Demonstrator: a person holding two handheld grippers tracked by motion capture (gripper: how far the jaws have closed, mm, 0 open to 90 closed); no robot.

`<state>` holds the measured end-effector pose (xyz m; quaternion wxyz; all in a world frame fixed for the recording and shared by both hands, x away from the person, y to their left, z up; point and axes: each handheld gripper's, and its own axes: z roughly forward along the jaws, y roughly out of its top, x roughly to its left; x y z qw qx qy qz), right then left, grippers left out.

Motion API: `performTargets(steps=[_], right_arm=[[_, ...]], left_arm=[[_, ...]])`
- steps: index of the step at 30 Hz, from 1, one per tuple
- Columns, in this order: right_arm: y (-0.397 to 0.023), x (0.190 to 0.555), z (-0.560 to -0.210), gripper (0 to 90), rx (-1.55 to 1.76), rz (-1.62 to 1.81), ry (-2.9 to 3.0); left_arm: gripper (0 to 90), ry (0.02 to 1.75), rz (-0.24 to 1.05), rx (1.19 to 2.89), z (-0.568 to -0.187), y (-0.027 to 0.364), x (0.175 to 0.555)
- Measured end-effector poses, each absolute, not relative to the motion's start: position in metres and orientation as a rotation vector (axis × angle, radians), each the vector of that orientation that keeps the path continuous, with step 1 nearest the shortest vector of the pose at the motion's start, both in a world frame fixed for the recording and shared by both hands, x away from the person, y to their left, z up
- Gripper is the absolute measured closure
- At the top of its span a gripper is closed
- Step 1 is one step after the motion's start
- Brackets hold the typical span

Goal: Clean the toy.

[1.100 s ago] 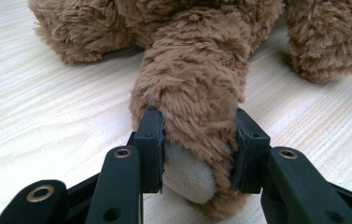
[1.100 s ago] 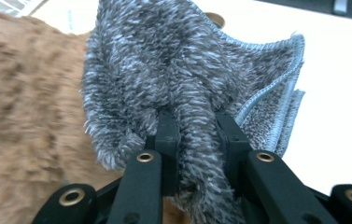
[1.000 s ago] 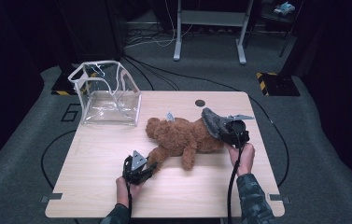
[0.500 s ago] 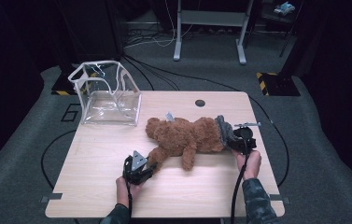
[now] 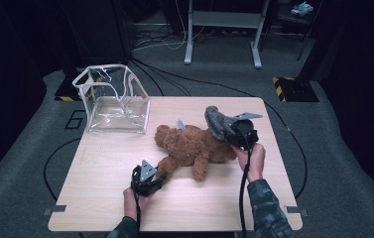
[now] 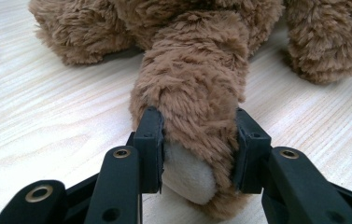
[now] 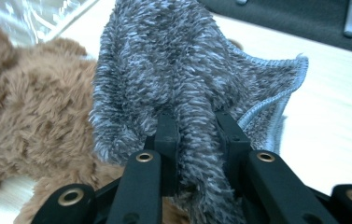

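A brown teddy bear (image 5: pixel 194 146) lies across the middle of the wooden table (image 5: pixel 100 198). My left gripper (image 5: pixel 159 176) rests at the bear's near side, shut on one of its paws; in the left gripper view the pads (image 6: pixel 151 140) squeeze the furry limb (image 6: pixel 197 84) with its pale sole. My right gripper (image 5: pixel 228 130) hovers over the bear's right end, shut on a fluffy grey cloth (image 5: pixel 216 120). In the right gripper view the cloth (image 7: pixel 164 60) bunches up between the jaws, with the bear (image 7: pixel 33 102) below and to the left.
A clear plastic bag (image 5: pixel 115 101) with white trim stands open at the table's far left corner. A small dark round mark (image 5: pixel 213 107) sits near the far edge. Cables trail from both grippers toward the person. Dark floor and metal stand legs lie beyond the table.
The right gripper dipped with the grey cloth toward the bear's right end, then rose again and shifted a little left. The left gripper kept still on the paw.
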<state>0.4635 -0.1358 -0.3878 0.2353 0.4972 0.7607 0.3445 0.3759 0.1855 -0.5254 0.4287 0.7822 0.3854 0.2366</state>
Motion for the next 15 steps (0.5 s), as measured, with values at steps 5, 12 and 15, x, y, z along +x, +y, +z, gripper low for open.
performTargets(steps=[5, 12, 15], right_arm=[[-0.130, 0.472, -0.403, 74.6, 1.386, 0.858, 2.096], [-0.156, 0.472, -0.413, 74.9, 1.472, 0.810, 2.059], [-0.169, 0.471, -0.427, 75.0, 1.538, 0.824, 2.049]], left_arm=[[61.2, 0.959, 0.592, 1.959, -0.525, 0.186, 0.376], [61.2, 0.958, 0.593, 1.961, -0.525, 0.186, 0.376], [61.2, 0.956, 0.597, 1.963, -0.525, 0.186, 0.376]])
